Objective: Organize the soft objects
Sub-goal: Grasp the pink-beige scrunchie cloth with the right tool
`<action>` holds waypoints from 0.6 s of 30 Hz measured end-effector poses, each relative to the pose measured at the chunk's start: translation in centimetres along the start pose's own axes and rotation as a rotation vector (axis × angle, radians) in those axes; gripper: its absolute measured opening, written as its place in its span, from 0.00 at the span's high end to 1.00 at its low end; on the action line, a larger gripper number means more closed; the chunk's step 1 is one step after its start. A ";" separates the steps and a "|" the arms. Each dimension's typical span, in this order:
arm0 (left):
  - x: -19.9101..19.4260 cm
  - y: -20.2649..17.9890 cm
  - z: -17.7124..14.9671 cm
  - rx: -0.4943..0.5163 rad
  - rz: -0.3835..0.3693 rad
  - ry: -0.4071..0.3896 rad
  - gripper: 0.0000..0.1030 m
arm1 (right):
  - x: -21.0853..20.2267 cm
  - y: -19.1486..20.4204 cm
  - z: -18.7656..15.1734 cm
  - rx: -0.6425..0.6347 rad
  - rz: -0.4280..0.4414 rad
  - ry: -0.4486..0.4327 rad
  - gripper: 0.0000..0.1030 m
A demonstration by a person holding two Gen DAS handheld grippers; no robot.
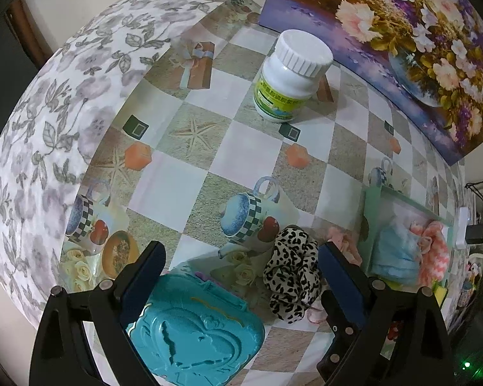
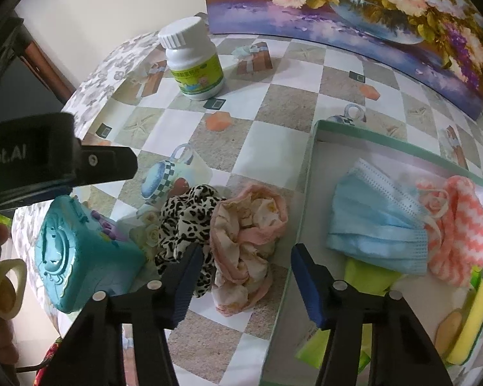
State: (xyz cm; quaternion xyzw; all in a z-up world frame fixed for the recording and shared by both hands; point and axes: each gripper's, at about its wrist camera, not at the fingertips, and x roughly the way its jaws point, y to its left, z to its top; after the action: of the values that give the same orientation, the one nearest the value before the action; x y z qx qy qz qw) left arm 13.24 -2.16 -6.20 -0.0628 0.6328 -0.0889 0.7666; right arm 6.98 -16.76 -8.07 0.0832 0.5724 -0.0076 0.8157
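Observation:
A leopard-print scrunchie (image 1: 291, 275) (image 2: 183, 215) lies on the table beside a pink floral scrunchie (image 2: 246, 241) (image 1: 344, 241). A green-rimmed box (image 2: 312, 160) (image 1: 368, 212) to the right holds a blue face mask (image 2: 373, 222) (image 1: 394, 254), a pink-and-white knit cloth (image 2: 457, 225) (image 1: 434, 251) and a yellow sponge (image 2: 476, 318). My left gripper (image 1: 241, 276) is open, low over the table, with the leopard scrunchie between its fingers. My right gripper (image 2: 244, 276) is open, with the pink scrunchie between its fingers.
A teal plastic case (image 1: 193, 331) (image 2: 83, 254) lies at the front left. A white pill bottle (image 1: 289, 75) (image 2: 193, 61) stands at the back. A flower painting (image 1: 402, 32) (image 2: 354, 9) leans against the wall. The left gripper's body (image 2: 48, 157) shows at left.

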 end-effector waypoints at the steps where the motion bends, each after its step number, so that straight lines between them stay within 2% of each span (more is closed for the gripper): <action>1: -0.1 0.0 0.0 -0.001 -0.002 -0.004 0.07 | 0.0 0.0 0.0 -0.001 0.000 -0.001 0.46; 9: -0.8 -1.0 -0.2 0.037 -0.017 -0.029 0.07 | 0.1 0.4 0.0 -0.016 0.032 0.002 0.55; 11: -0.8 -1.4 -0.3 0.048 -0.026 -0.024 0.07 | 0.4 0.3 -0.1 -0.008 0.045 0.010 0.63; 18: -0.5 -2.7 -0.5 0.092 -0.042 -0.021 0.07 | 0.9 -0.5 -0.2 0.026 0.068 0.017 0.72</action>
State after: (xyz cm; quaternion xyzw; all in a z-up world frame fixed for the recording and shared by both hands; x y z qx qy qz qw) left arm 12.48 -4.65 -5.24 -0.0419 0.6186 -0.1331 0.7732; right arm 7.03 -17.12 -9.04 0.1134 0.5760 0.0134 0.8094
